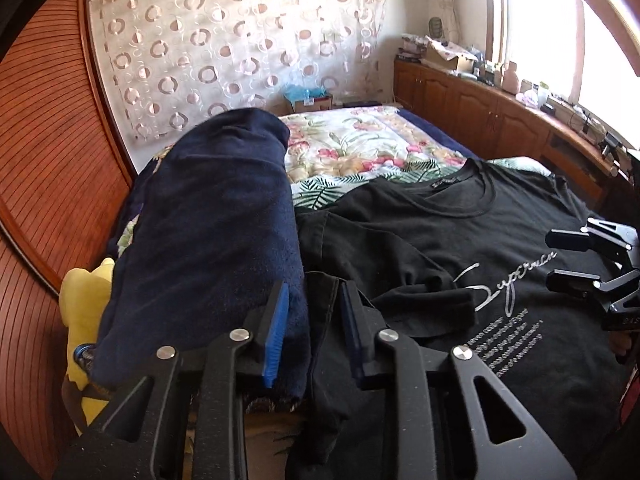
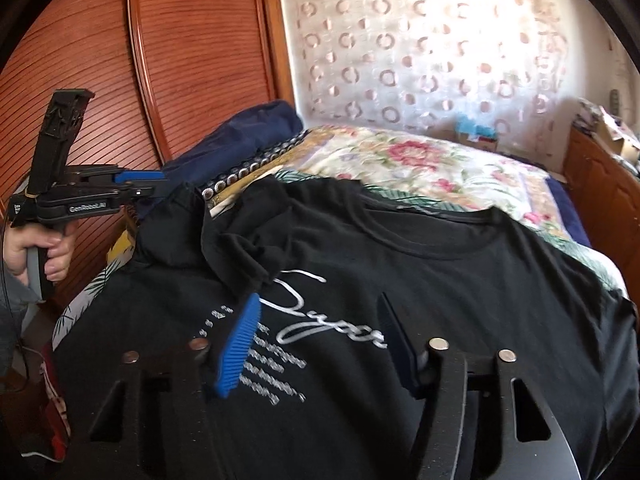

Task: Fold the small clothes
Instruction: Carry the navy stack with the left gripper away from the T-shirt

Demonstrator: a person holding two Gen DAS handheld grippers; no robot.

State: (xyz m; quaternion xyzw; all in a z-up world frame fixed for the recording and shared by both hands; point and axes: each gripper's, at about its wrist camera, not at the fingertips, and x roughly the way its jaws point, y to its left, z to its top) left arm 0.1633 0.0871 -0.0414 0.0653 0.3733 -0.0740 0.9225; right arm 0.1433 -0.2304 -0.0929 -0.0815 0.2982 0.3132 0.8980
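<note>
A black T-shirt (image 1: 460, 240) with silver script lies front up on the bed; it also shows in the right wrist view (image 2: 440, 280). Its left sleeve (image 1: 420, 304) is folded in over the chest. My left gripper (image 1: 314, 300) is at the shirt's left side edge, jaws partly apart, with a fold of black cloth (image 1: 324, 320) between the blue pads; contact is unclear. In the right wrist view the left gripper (image 2: 160, 184) is at the far left. My right gripper (image 2: 316, 316) is open above the print; it also shows in the left wrist view (image 1: 560, 260).
A dark blue blanket (image 1: 212, 232) is bundled on the bed's left side beside the shirt. A floral bedspread (image 1: 360, 144) covers the bed behind. A yellow plush (image 1: 84, 304) lies lower left. A wooden wardrobe (image 2: 180, 60) stands left, cabinets (image 1: 480, 104) right.
</note>
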